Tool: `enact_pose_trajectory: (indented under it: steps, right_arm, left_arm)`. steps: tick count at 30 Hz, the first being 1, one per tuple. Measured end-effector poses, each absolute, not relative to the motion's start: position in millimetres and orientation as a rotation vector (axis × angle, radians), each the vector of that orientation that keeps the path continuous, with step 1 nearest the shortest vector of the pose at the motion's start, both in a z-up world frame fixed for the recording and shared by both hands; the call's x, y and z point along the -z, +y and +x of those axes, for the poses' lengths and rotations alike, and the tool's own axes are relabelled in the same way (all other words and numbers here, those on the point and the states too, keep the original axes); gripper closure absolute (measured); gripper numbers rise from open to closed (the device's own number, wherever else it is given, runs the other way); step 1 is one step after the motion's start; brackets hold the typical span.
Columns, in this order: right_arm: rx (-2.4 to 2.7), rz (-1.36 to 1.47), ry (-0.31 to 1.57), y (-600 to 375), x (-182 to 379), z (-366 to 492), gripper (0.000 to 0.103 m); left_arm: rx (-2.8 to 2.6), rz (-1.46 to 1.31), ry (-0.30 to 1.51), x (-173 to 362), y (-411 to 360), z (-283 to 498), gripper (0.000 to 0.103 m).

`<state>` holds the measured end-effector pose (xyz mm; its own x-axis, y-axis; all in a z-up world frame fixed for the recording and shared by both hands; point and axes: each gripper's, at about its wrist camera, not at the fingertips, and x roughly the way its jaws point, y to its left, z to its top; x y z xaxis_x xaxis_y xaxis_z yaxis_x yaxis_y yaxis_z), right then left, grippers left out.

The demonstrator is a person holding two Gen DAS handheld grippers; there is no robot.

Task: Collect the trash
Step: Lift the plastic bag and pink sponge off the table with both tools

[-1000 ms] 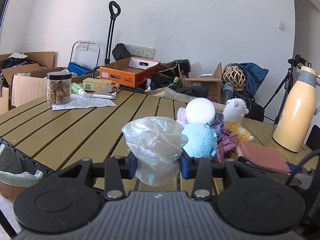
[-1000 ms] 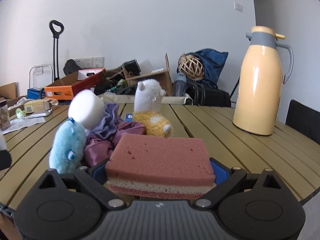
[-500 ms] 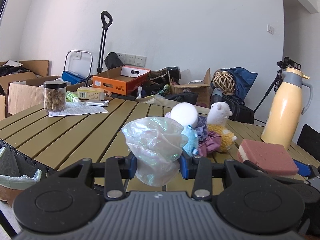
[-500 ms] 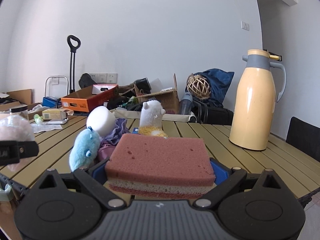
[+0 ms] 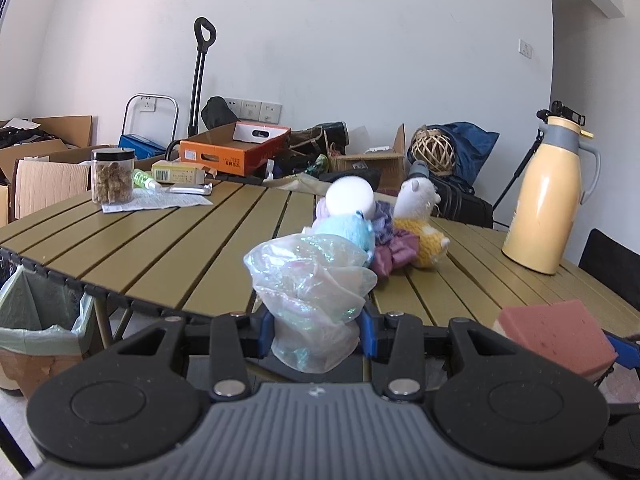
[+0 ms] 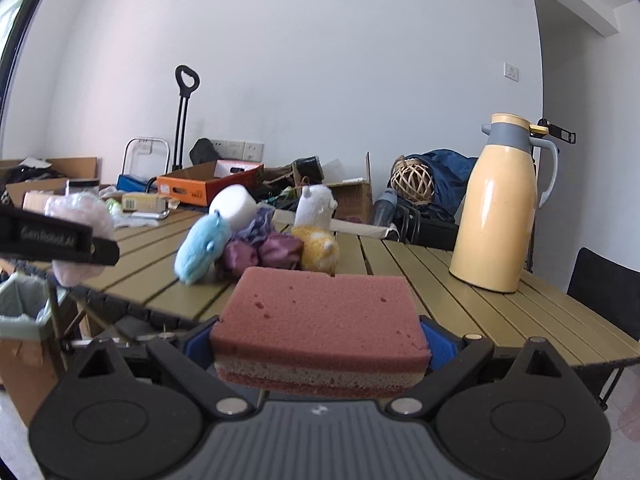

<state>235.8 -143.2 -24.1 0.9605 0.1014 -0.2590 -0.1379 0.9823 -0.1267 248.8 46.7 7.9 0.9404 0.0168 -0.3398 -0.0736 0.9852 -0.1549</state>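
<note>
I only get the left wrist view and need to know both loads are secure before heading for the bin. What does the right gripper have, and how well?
Observer: The right gripper is shut on the pink sponge, pads against its two short sides, sponge lying flat.
Operator: Is my bag visible from there?
Observer: Yes, the crumpled plastic bag bulges above and below the finger of the left gripper.
Operator: Where's the bin from that side?
Observer: The lined trash bin sits at the frame's left edge, below the table edge, under your gripper.
</note>
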Motion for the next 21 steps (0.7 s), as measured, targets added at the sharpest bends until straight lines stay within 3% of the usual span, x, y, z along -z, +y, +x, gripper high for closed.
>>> enact_pose_trajectory:
  steps: [21]
  right_arm:
    - [-0.113,-0.162,0.377,-173.5,56.7,189.0,0.005]
  left_arm:
    - [-0.058,-0.046,0.525,48.5,37.2,195.8,0.062]
